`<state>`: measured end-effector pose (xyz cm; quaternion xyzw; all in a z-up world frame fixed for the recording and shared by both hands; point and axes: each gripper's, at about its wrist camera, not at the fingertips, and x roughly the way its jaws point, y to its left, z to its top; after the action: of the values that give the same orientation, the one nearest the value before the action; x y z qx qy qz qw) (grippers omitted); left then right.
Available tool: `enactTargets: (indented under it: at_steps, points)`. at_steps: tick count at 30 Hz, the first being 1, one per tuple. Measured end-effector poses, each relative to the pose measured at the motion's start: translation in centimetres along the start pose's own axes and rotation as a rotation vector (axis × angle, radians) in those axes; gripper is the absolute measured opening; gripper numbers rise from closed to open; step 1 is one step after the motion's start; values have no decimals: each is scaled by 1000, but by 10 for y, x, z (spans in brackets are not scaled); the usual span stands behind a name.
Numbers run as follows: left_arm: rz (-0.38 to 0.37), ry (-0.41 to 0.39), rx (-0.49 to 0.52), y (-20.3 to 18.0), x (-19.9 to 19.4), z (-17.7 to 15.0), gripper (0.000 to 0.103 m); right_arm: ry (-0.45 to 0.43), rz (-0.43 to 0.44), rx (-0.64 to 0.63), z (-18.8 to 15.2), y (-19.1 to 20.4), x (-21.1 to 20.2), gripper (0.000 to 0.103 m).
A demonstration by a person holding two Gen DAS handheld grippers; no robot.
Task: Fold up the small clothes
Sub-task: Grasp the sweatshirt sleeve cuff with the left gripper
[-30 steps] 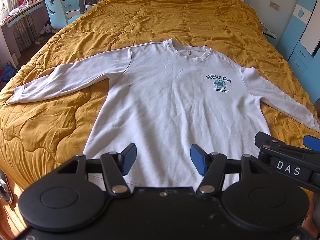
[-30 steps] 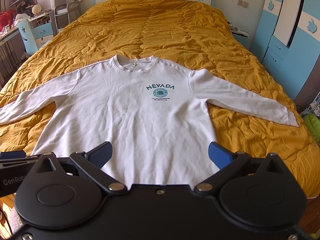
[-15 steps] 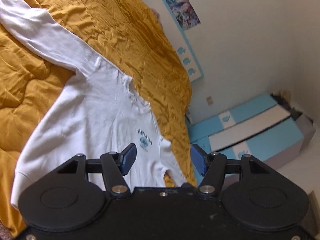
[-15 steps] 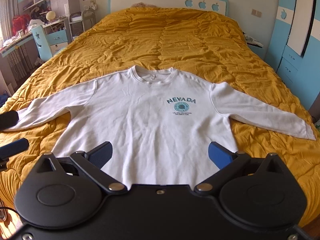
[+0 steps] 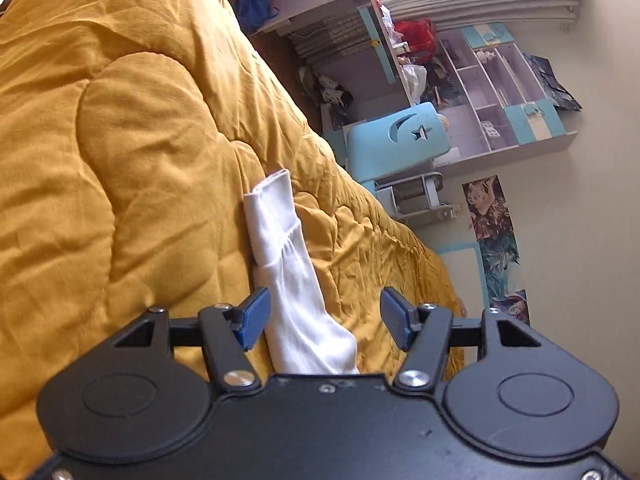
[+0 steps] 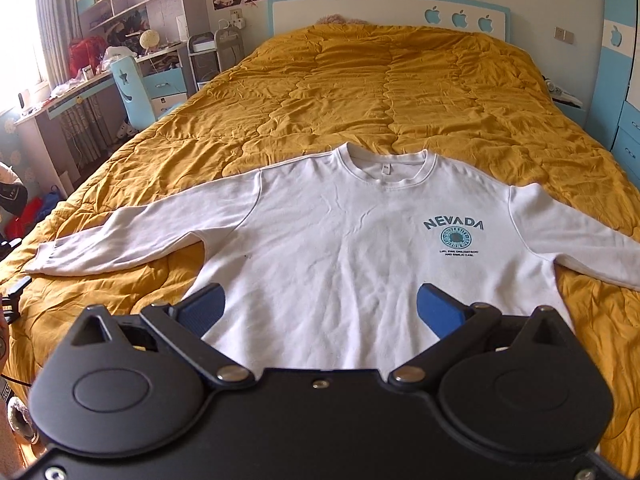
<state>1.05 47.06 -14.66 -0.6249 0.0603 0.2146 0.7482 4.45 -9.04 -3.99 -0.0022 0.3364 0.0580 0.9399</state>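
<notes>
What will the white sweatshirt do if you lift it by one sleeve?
The white sweatshirt is probably floppy: it lies flat and creased on the quilt. The sleeve already bunches, so it would likely droop. Lifted there, the body should drag behind.

Soft white cotton sweatshirt [image 6: 340, 248], crinkled matt mustard quilt [image 6: 380, 92]
</notes>
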Motion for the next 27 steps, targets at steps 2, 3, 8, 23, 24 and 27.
enactTargets:
  at_steps: [2,3,8,23,24,27]
  points:
    - [17,-9,19,0,15,6,61,23,-7,-9,0,4,8,103]
    - [29,-13,23,1,21,7,61,32,-9,-17,0,7,11,103]
    - [141,-34,23,12,38,8,61,57,-19,-69,-2,18,20,103]
    - [61,-57,6,7,39,-4,3,106,-51,-9,-5,-11,28,103]
    - [33,-53,14,-1,39,-7,3,105,-50,-3,-5,-14,27,103]
    - [-80,-12,73,-42,41,-28,3,96,-49,22,-8,-29,23,103]
